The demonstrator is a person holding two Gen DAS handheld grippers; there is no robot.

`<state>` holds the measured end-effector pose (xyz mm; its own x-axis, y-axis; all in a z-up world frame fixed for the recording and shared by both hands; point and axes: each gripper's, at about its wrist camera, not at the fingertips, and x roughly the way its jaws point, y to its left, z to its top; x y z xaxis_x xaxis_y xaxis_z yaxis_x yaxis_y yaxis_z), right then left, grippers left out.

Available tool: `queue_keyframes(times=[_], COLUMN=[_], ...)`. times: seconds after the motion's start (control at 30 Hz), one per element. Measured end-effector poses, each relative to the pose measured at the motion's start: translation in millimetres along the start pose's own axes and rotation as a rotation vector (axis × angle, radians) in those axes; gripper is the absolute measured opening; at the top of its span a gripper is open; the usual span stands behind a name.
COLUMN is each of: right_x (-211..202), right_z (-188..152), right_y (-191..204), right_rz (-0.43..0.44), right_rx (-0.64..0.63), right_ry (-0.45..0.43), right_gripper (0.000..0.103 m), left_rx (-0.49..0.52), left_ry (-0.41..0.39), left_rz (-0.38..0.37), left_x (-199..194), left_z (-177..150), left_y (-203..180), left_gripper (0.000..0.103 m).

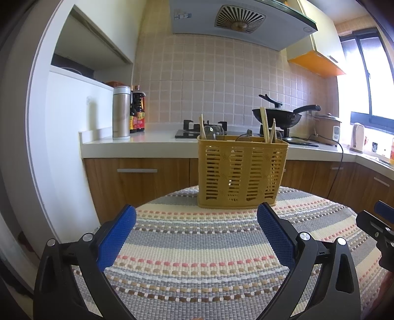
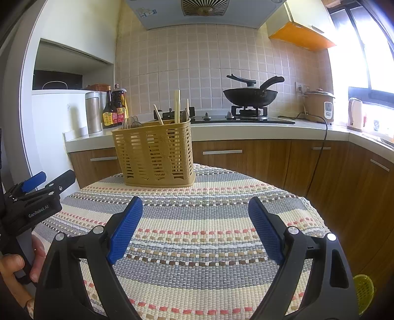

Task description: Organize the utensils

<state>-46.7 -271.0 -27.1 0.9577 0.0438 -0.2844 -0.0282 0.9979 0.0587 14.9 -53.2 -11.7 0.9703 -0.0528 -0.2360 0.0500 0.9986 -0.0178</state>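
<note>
Both tools wide and empty, left tool [image 1: 197,214] and right tool [image 2: 195,209] low in frame; utensil basket [image 1: 242,172] centre on bench cloth [image 1: 197,258]; risk: nudging the light basket over, spilling chopsticks [image 1: 267,128].

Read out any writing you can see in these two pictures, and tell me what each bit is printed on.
"GenRobot.AI": white letters on the black body of the left tool, seen from the right wrist view.
Sauce bottles on the counter: red and yellow labels, print too small to read.
Range hood: a small sticker, blurred, unreadable.
Rice cooker: front panel markings too small to read.
Yellow basket: no writing visible.
</note>
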Motion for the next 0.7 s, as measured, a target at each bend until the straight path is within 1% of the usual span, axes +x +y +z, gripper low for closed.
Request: queue_keyframes(times=[0.7], right_x=[-0.5], right_z=[0.0], right_y=[-0.8], right_rz=[-0.014], right_rx=[0.006], right_ry=[-0.002], right_gripper=[0.084], left_rx=[0.007], left_ry=[-0.004], left_rz=[-0.005], left_x=[-1.3], left_z=[-0.7], left_y=[-1.4], left_gripper=[0.095])
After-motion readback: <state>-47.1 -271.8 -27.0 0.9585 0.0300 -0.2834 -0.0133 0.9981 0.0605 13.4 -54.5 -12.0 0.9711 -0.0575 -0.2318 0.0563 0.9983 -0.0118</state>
